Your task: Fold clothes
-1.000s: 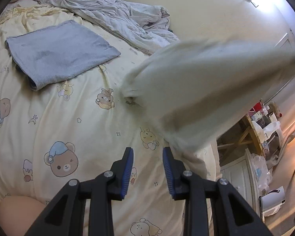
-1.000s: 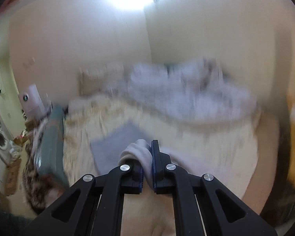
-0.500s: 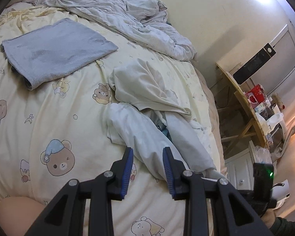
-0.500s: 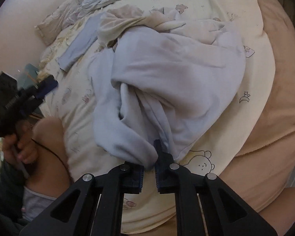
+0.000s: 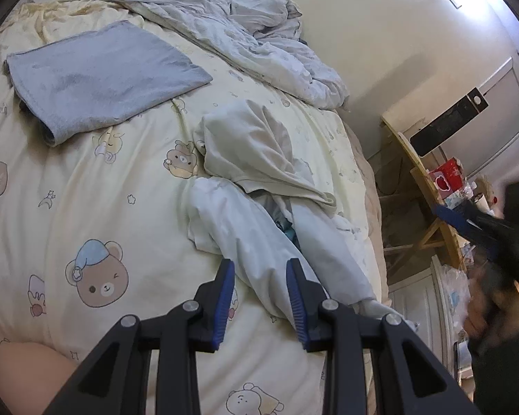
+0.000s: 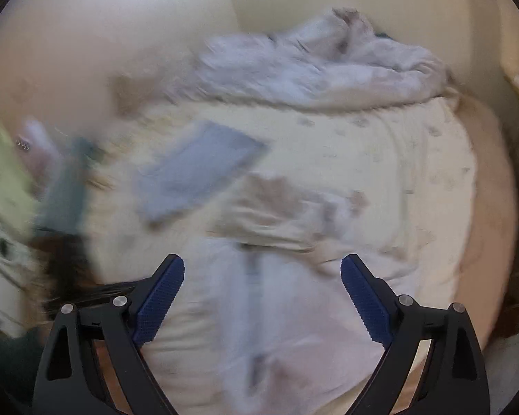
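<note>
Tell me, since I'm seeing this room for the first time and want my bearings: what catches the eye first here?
A crumpled pale garment lies unfolded mid-bed on the bear-print sheet, just beyond the left gripper, whose jaws hold nothing. A neatly folded blue-grey cloth sits further up the bed, with a rumpled duvet along the wall. The right gripper has just opened wide, nothing between its jaws.

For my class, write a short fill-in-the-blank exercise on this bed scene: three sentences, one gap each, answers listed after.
1. The flat, folded cloth lying on the bed is ____ in colour.
2. The bed sheet is printed with cartoon ____.
3. The right tool has just let go of the pale crumpled garment, and its jaws now stand wide ____.

Answers: blue; bears; open
</note>
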A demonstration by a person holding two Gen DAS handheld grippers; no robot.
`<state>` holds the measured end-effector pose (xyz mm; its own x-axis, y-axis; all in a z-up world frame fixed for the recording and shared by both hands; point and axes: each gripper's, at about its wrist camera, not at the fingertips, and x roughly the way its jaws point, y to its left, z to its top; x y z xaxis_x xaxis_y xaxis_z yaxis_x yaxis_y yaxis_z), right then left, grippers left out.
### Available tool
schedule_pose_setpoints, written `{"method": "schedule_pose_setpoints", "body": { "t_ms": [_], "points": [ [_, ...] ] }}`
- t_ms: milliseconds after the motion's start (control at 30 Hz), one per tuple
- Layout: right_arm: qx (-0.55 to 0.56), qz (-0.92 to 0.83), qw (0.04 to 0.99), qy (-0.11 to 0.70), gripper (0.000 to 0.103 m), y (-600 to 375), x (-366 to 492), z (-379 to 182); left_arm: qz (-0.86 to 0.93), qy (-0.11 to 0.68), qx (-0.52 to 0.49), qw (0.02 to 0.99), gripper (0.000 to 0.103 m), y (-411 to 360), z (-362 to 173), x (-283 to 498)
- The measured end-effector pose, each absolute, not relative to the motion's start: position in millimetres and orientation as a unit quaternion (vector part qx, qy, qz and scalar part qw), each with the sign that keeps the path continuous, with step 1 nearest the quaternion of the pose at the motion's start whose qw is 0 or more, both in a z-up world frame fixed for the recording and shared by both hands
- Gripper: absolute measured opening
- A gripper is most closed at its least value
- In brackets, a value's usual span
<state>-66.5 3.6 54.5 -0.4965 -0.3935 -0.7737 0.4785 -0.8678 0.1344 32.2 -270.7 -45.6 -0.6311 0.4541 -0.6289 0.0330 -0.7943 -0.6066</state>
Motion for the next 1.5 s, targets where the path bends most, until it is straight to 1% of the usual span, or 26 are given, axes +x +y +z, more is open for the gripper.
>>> {"method": "schedule_pose_setpoints", "body": {
  "t_ms": [67, 167, 267, 300, 333, 367, 433, 467, 500, 533, 600, 767, 933, 1200, 1500],
  "points": [
    [0.455, -0.852, 0.234, 0.111, 0.094, -16.7, -95.1, 22.7, 0.852, -0.301, -0.41, 0.125, 0.031, -272.3, -46.1, 31.4],
    [0.495, -0.822, 0.226, 0.168, 0.093, -36.9, -130.0, -36.1, 0.847, -0.312, -0.411, 0.124, 0.031, -275.7, -48.4, 30.5],
    [0.547, -0.792, 0.232, 0.144, 0.092, -39.4, -149.2, -78.5, 0.843, -0.325, -0.411, 0.121, 0.031, -279.9, -49.9, 31.3],
    [0.559, -0.784, 0.23, 0.14, 0.084, -40.9, -152.8, -89.9, 0.842, -0.328, -0.41, 0.121, 0.032, -281.0, -50.0, 31.7],
    [0.56, -0.784, 0.225, 0.146, 0.067, -42.4, -153.8, -97.0, 0.841, -0.332, -0.409, 0.121, 0.033, -282.1, -50.0, 32.1],
    [0.553, -0.789, 0.219, 0.151, 0.06, -42.7, -152.6, -98.9, 0.841, -0.334, -0.408, 0.122, 0.034, -282.9, -50.2, 31.9],
    [0.544, -0.798, 0.223, 0.134, 0.041, -38.5, -150.7, -93.8, 0.839, -0.338, -0.409, 0.123, 0.035, -283.7, -50.9, 30.8],
    [0.538, -0.803, 0.224, 0.124, 0.036, -35.2, -149.1, -88.1, 0.838, -0.338, -0.411, 0.124, 0.035, -283.4, -51.3, 29.8],
    [0.526, -0.812, 0.226, 0.116, 0.024, -30.7, -145.8, -77.7, 0.837, -0.338, -0.412, 0.125, 0.035, -283.1, -51.7, 29.4],
    [0.512, -0.821, 0.227, 0.109, 0.019, -26.0, -142.3, -66.7, 0.837, -0.337, -0.412, 0.126, 0.035, -282.6, -51.7, 29.5],
    [0.467, -0.85, 0.228, 0.084, 0.017, -9.1, -132.3, -27.8, 0.838, -0.335, -0.412, 0.127, 0.035, -281.5, -51.7, 29.6],
    [0.397, -0.878, 0.266, 0.021, 0.016, 24.8, -114.7, 67.1, 0.839, -0.329, -0.414, 0.127, 0.035, -278.9, -51.0, 29.2],
    [0.354, -0.888, 0.294, 0.004, 0.017, 23.0, -98.3, 135.9, 0.838, -0.323, -0.419, 0.129, 0.035, -275.0, -50.8, 29.5],
    [0.307, -0.883, 0.354, -0.037, 0.017, 18.3, -61.2, 209.5, 0.841, -0.305, -0.424, 0.142, 0.035, -268.2, -48.9, 30.2],
    [0.201, -0.873, 0.444, -0.026, 0.016, 14.7, 1.5, 309.7, 0.836, -0.328, -0.42, 0.132, 0.035, -277.8, -51.3, 32.2]
  ]
}}
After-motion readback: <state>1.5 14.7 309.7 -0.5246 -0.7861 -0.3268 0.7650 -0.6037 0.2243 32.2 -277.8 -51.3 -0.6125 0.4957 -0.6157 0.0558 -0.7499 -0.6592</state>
